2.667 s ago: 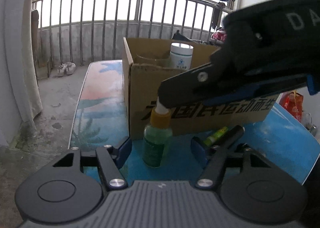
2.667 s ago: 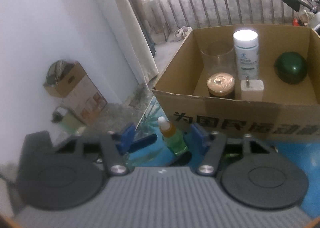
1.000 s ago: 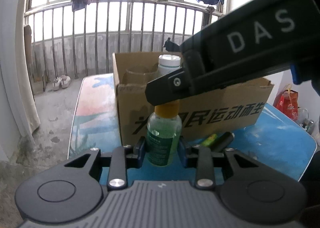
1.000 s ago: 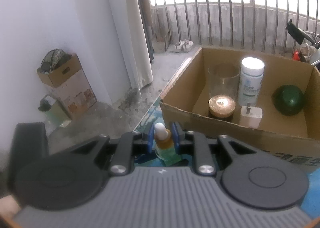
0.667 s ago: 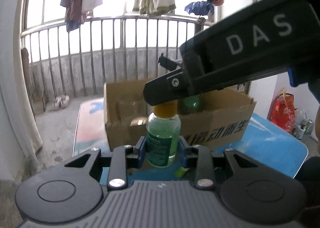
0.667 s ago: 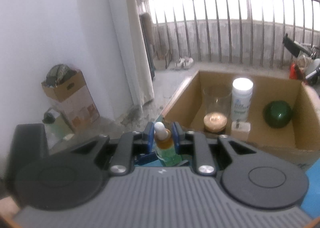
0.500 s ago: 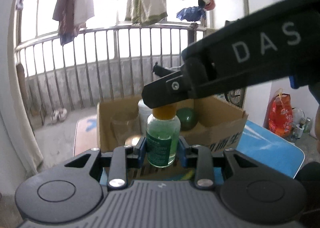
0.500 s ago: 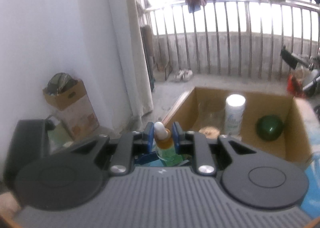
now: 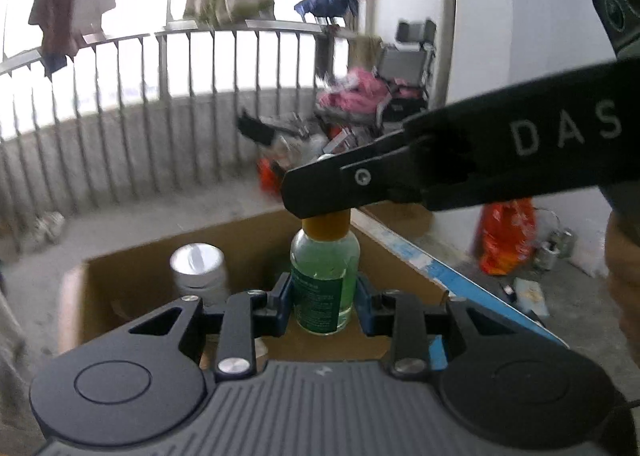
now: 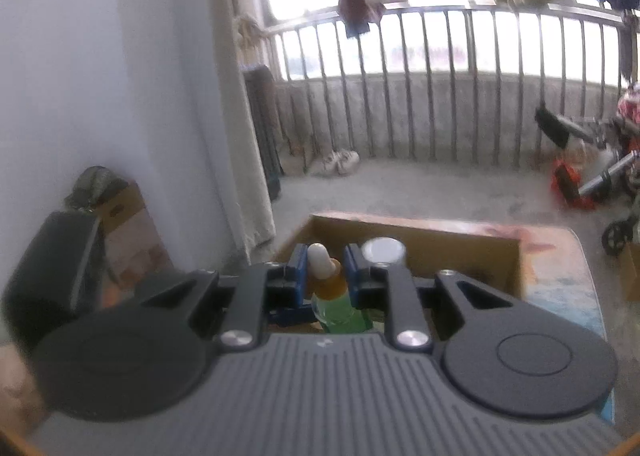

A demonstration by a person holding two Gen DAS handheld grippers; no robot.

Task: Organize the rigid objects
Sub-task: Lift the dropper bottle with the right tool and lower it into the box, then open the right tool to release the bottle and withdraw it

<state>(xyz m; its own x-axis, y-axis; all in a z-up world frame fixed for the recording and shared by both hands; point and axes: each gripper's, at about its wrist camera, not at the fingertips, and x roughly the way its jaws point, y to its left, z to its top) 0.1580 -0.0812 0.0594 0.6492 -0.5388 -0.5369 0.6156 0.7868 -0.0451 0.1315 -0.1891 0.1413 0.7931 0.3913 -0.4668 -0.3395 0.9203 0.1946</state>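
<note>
A small green dropper bottle (image 9: 324, 288) with an orange collar and a white tip is held upright above the open cardboard box (image 9: 132, 268). My left gripper (image 9: 323, 306) is shut on its glass body. My right gripper (image 10: 323, 272) is shut on its orange neck (image 10: 330, 285) and white tip; in the left wrist view its black finger (image 9: 360, 184) reaches in from the right across the cap. The box (image 10: 440, 236) lies below and ahead, with a white-lidded jar (image 9: 198, 268) standing inside, its lid (image 10: 382, 249) showing in the right wrist view.
The box stands on a blue printed table (image 10: 568, 284), whose edge (image 9: 452, 276) runs right of it. Beyond are a balcony railing (image 10: 420, 96), hanging clothes, shoes (image 10: 334, 164) on the floor, a stroller (image 10: 612, 184) and a second carton (image 10: 124, 232) by the left wall.
Both grippers have lifted the bottle off the table and carried it up over the box. The box front with its lettering has dropped out of sight, and the views are blurred by motion.
</note>
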